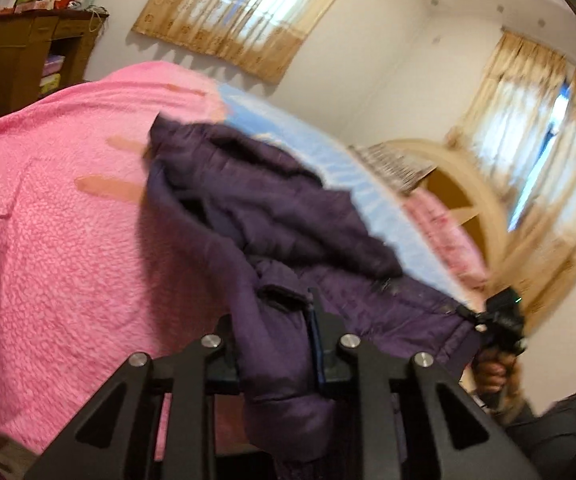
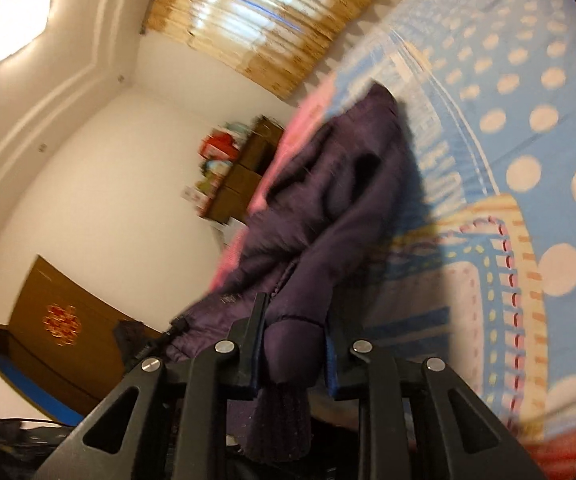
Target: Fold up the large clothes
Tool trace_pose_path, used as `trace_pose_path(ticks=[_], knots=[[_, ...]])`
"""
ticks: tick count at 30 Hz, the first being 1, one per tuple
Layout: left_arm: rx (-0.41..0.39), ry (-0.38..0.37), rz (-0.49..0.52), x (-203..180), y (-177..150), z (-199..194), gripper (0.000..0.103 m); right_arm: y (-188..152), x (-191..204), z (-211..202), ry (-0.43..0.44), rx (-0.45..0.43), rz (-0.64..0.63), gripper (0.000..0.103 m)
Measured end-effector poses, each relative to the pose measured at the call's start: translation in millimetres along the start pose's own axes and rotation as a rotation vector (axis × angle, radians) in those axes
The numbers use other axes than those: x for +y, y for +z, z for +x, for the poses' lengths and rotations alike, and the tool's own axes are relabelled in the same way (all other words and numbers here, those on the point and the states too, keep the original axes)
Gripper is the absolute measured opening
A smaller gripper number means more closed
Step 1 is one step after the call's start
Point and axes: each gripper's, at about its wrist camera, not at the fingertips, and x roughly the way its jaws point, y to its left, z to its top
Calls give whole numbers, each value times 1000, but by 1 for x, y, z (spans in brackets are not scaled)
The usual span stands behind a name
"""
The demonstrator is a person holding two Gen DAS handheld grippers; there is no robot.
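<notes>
A dark purple padded jacket (image 1: 256,208) lies crumpled across the bed, where the pink cover meets the blue one. My left gripper (image 1: 272,316) is shut on a padded fold of it, and the cloth hangs down between the fingers. In the same view, at the right, a hand holds my right gripper (image 1: 501,320) at the jacket's far edge. In the right wrist view the jacket (image 2: 327,200) stretches away from my right gripper (image 2: 295,324), which is shut on a sleeve; its knitted cuff (image 2: 280,420) hangs below the fingers. Both views are motion-blurred.
The bed has a pink cover (image 1: 68,220) and a blue dotted cover (image 2: 527,160). A curved wooden headboard (image 1: 483,208) rises at its right end. A brown cabinet (image 1: 28,52) with boxes on top stands by the wall. Curtained windows (image 1: 248,12) and a wooden door (image 2: 60,320) line the room.
</notes>
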Motion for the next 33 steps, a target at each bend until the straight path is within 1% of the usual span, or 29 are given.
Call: trace_pose_path(ticks=[3, 6, 9, 12, 14, 15, 16, 17, 18, 19, 20, 21, 22, 23, 24, 26, 27, 28, 29, 30, 31, 32, 33], knots=[[-39, -67, -5, -14, 16, -16, 24, 13, 24, -18, 51, -51, -28, 23], [-61, -111, -9, -20, 41, -12, 24, 40, 43, -17, 75, -82, -54, 23], [-85, -131, -13, -19, 75, -2, 24, 75, 57, -2, 107, -112, -64, 23], [-92, -137, -47, -9, 112, 19, 24, 121, 63, 24, 129, -116, -42, 23], [-84, -110, -72, 3, 142, 41, 24, 155, 63, 49, 105, -125, -32, 23], [-78, -109, -99, 9, 148, 50, 24, 169, 60, 59, 93, -125, -24, 23], [-71, -101, -127, 20, 162, 66, 24, 189, 55, 76, 59, -131, -20, 23], [-62, -77, -141, 28, 171, 79, 24, 202, 47, 89, 44, -136, 8, 23], [-49, -56, -176, 38, 177, 93, 24, 213, 40, 101, 29, -134, 30, 23], [-36, -43, -213, 50, 186, 110, 24, 228, 29, 120, -15, -131, 29, 23], [-18, -17, -209, 60, 195, 129, 24, 241, 16, 138, -54, -137, 55, 23], [5, 25, -226, 73, 202, 150, 24, 249, 3, 153, -64, -124, 85, 23], [29, 47, -274, 87, 205, 169, 24, 258, -11, 173, -93, -106, 94, 23], [69, 60, -305, 105, 209, 196, 24, 263, -24, 188, -140, -110, 111, 23], [93, 74, -329, 116, 209, 211, 25, 265, -38, 203, -159, -99, 134, 24], [150, 99, -434, 140, 204, 243, 28, 272, -60, 226, -194, -80, 145, 28], [175, 105, -464, 147, 200, 252, 29, 271, -72, 234, -212, -74, 177, 31], [175, 105, -490, 150, 197, 256, 32, 271, -81, 239, -215, -55, 200, 40], [169, 100, -492, 147, 197, 252, 32, 270, -88, 243, -212, -35, 219, 49], [168, 96, -480, 143, 197, 248, 36, 268, -91, 243, -201, -33, 223, 53], [168, 100, -439, 134, 199, 243, 38, 267, -91, 240, -186, -40, 210, 57], [169, 104, -409, 129, 202, 239, 39, 266, -89, 237, -173, -48, 190, 65], [166, 105, -384, 122, 205, 232, 44, 265, -86, 235, -160, -55, 176, 70]])
